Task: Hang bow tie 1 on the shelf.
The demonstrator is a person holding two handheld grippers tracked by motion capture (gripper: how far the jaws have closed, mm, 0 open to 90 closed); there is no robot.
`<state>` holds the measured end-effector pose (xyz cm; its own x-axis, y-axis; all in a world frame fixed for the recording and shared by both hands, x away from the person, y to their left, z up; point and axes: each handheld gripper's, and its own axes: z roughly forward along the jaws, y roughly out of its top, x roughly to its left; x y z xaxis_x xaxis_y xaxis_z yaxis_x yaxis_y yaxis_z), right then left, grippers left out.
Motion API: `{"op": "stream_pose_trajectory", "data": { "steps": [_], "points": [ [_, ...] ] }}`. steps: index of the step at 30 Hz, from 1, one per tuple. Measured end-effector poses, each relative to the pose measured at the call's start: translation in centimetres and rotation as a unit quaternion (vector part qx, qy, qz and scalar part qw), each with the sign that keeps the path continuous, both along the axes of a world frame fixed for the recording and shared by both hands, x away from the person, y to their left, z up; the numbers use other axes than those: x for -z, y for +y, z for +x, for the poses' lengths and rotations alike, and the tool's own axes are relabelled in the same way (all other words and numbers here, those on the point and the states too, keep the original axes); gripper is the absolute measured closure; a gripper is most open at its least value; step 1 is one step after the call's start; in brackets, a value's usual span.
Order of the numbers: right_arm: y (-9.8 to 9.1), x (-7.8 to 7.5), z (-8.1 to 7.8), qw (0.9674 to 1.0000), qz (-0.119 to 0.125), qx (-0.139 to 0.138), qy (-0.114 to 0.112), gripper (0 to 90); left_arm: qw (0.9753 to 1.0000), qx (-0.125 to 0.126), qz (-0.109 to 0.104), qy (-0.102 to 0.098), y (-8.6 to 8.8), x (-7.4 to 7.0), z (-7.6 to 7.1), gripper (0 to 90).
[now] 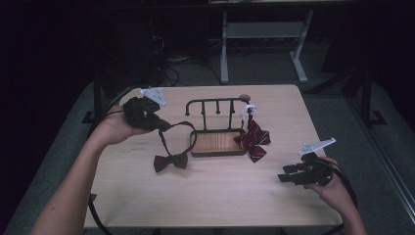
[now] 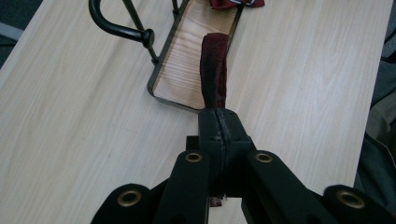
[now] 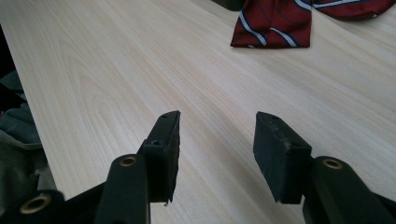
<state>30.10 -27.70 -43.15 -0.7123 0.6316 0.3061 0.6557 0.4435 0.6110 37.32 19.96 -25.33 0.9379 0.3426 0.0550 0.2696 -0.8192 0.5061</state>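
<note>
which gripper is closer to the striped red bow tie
Right. The right gripper hovers open just short of the striped red bow tie; the left gripper is across the rack, clamping the dark bow tie's strap.

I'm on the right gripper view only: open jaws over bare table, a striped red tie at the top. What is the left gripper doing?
Observer: The left gripper is shut on the strap of a dark bow tie.
Operator: Is that bow lifted?
Observer: No, in the high view it lies on the table in front of the rack.
Operator: And my striped tie?
Observer: The striped tie hangs from the rack's right end.
</note>
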Motion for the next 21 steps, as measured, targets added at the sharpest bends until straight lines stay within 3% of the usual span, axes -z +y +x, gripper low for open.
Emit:
{"op": "stream_pose_trajectory", "data": {
  "steps": [11,21],
  "points": [
    [-0.1,0.0,0.0,1.0000,-0.001,0.002,0.001,50.8,1.0000,0.001,0.005,-0.004,-0.6,-1.3,1.2,89.9],
    [-0.2,0.0,0.0,1.0000,0.002,0.002,-0.001,50.8,0.9999,-0.005,0.009,0.003,-0.9,-1.3,2.3,89.9]
  ]
}}
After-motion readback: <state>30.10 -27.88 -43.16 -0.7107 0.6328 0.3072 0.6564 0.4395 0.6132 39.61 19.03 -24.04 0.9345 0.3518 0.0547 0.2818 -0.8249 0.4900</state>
